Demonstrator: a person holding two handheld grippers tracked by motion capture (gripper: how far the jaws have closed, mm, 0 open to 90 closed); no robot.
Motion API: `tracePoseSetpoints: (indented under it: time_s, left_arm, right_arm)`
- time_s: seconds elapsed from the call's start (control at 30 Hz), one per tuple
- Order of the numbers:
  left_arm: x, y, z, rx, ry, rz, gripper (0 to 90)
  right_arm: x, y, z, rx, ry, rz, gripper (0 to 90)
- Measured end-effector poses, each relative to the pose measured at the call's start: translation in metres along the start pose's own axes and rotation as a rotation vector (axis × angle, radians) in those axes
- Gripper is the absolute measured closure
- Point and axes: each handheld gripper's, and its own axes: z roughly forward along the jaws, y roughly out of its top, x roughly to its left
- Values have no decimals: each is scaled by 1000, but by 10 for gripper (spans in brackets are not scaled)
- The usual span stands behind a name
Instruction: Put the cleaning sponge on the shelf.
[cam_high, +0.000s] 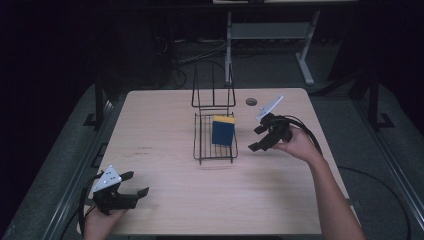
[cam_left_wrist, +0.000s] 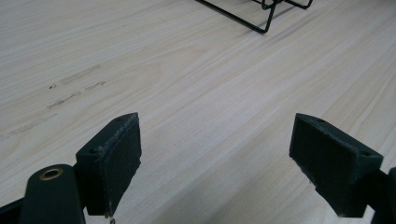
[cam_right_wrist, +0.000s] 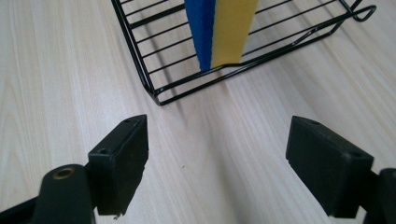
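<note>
Near the bench's (cam_high: 165, 200) front-left corner the left gripper (cam_high: 131, 185) idles with fingers released, while the right gripper (cam_high: 259, 138), likewise released, apparently must retreat from the sponge (cam_high: 223, 130) standing upright in the wire rack (cam_high: 200, 150) at centre.

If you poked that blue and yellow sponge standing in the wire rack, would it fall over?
Probably. The sponge stands upright on a narrow edge in the wire rack, so a nudge would likely tip it. It looks like soft foam with a scrub layer, so it is probably light and squashy, not breakable. The flat sides mean it should not roll.
</note>
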Motion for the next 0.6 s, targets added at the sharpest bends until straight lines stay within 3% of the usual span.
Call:
tracePoseSetpoints:
  time_s: [0.6]
  left_arm:
    - [-1,1,0,-2,2,1,162]
  right_arm:
    - [4,-10,-7,15,-9,8,190]
